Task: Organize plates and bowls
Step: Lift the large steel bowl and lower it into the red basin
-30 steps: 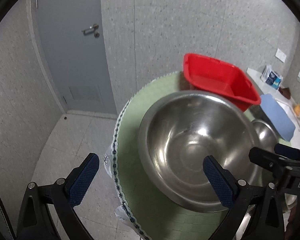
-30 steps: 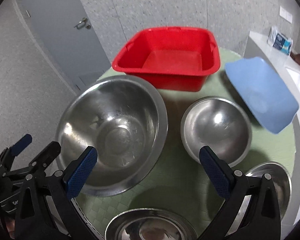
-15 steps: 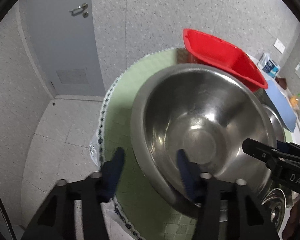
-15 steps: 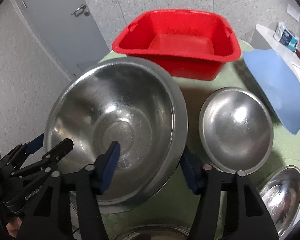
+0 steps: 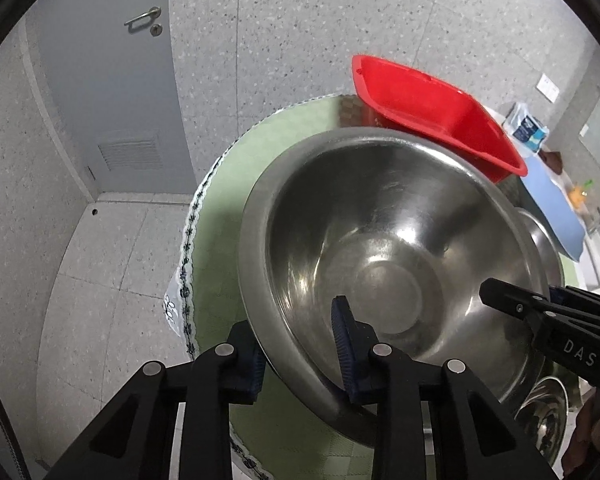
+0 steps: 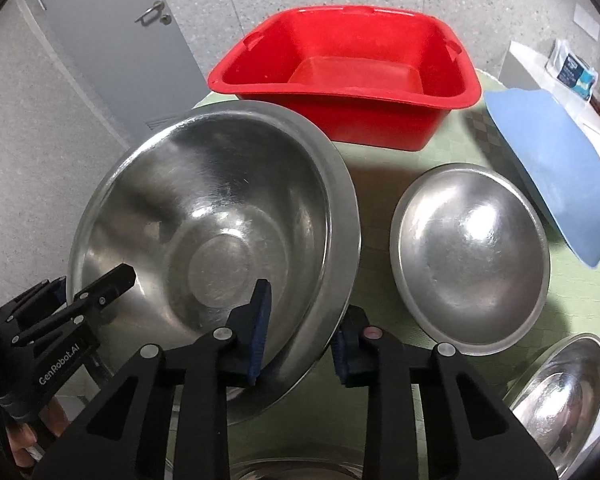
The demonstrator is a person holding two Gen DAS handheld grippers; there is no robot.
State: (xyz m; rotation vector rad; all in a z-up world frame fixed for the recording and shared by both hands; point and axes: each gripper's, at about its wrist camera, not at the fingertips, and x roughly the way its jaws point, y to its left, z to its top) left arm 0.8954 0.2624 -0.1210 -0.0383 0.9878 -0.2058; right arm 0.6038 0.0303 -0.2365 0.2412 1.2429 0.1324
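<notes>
A large steel bowl [image 5: 388, 248] [image 6: 220, 216] is tilted above the green round table [image 5: 220, 216] [image 6: 384, 200]. My left gripper [image 5: 300, 356] is shut on its left rim, one pad inside and one outside. My right gripper [image 6: 300, 340] is shut on its right rim the same way. A medium steel bowl [image 6: 470, 256] sits to the right of it. A third steel bowl [image 6: 560, 392] lies at the table's lower right, and another bowl's rim [image 6: 292, 470] shows at the bottom edge.
A red plastic basin [image 6: 348, 72] [image 5: 432, 120] stands at the back of the table. A blue tray [image 6: 552, 168] lies at the right. A white counter [image 6: 540, 64] with a packet is behind it. A grey door [image 5: 100, 80] and tiled floor are to the left.
Both grippers moved in from open and closed on opposite rims of the large bowl. The bowl has risen and tilted off the table.
</notes>
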